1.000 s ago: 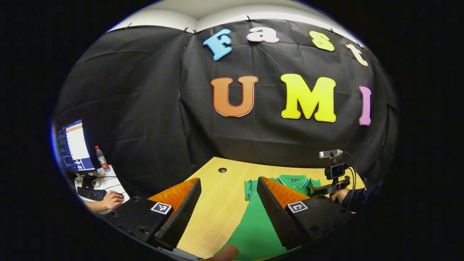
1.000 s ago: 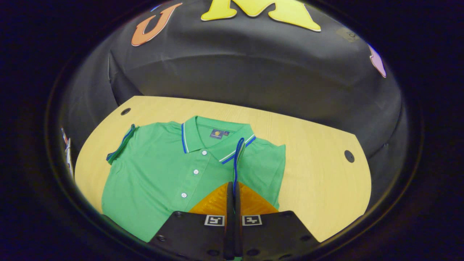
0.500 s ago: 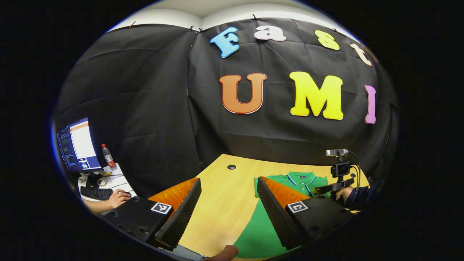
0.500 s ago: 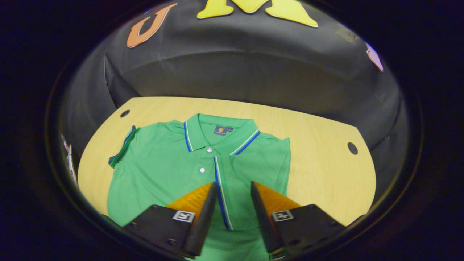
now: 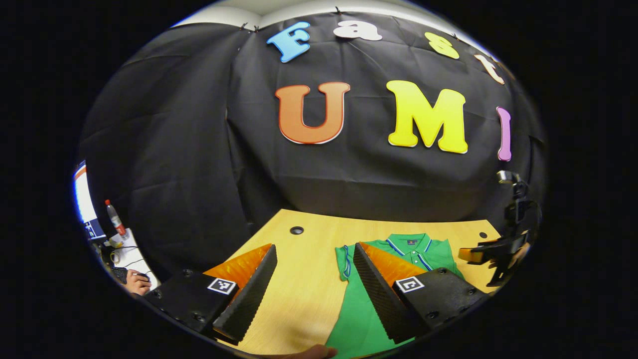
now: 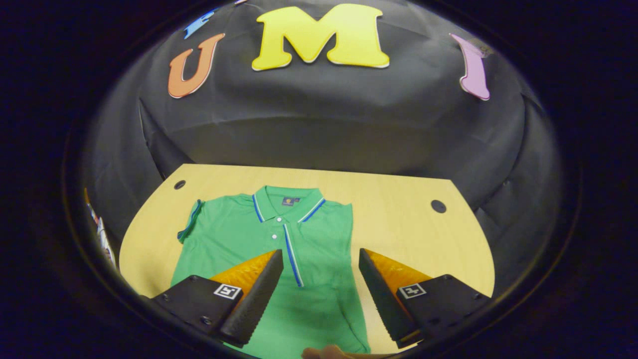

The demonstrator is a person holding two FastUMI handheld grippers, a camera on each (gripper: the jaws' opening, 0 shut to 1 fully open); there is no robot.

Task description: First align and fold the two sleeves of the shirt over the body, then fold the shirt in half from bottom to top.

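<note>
The left gripper (image 5: 309, 284) stays wide open and empty above the table's (image 6: 398, 219) left edge. The green shirt (image 6: 299, 249) lies flat mid-table, its right sleeve (image 6: 324, 249) now folded over the body. The right gripper (image 6: 319, 294), shut a second ago, gapes empty, pulled back

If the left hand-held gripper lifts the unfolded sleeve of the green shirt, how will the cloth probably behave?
The green shirt is probably floppy: the folded sleeve lies flat over its body. The unfolded sleeve would likely droop from a pinch, not keep its shape. It looks thin and light, so on the smooth wooden table the body may slide when pulled.
</note>
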